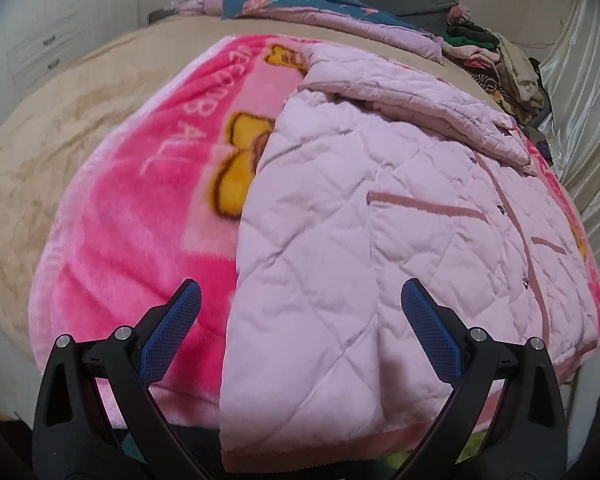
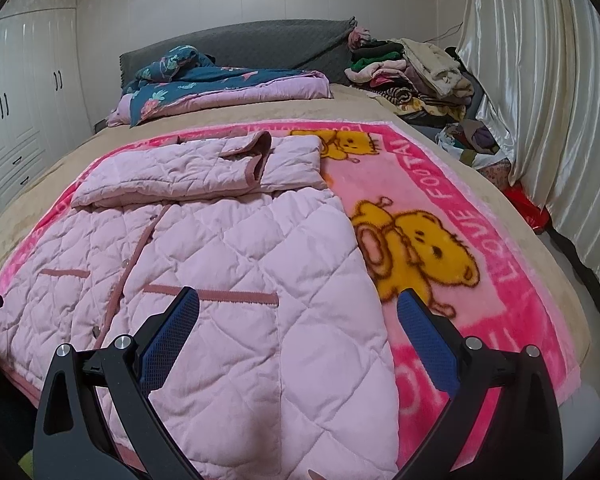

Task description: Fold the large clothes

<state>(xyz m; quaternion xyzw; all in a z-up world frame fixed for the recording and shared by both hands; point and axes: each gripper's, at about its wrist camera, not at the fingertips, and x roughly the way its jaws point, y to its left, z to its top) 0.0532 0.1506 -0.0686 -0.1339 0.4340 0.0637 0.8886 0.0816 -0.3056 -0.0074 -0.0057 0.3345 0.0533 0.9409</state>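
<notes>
A pale pink quilted jacket [image 1: 360, 240] lies flat on a bright pink bear-print blanket [image 1: 140, 220] on the bed. Its sleeves are folded across the top, near the collar [image 2: 256, 160]. The jacket also shows in the right wrist view [image 2: 228, 280], with the blanket [image 2: 440, 220] to its right. My left gripper [image 1: 300, 296] is open and empty, hovering over the jacket's near left hem. My right gripper [image 2: 298, 300] is open and empty, hovering over the jacket's near right hem.
A beige bedspread [image 1: 40, 160] covers the bed. A folded teal floral quilt [image 2: 204, 84] lies by the grey headboard [image 2: 260, 44]. A pile of clothes [image 2: 412, 72] sits at the far right corner. Curtains [image 2: 540, 100] hang right; white wardrobes [image 2: 16, 120] stand left.
</notes>
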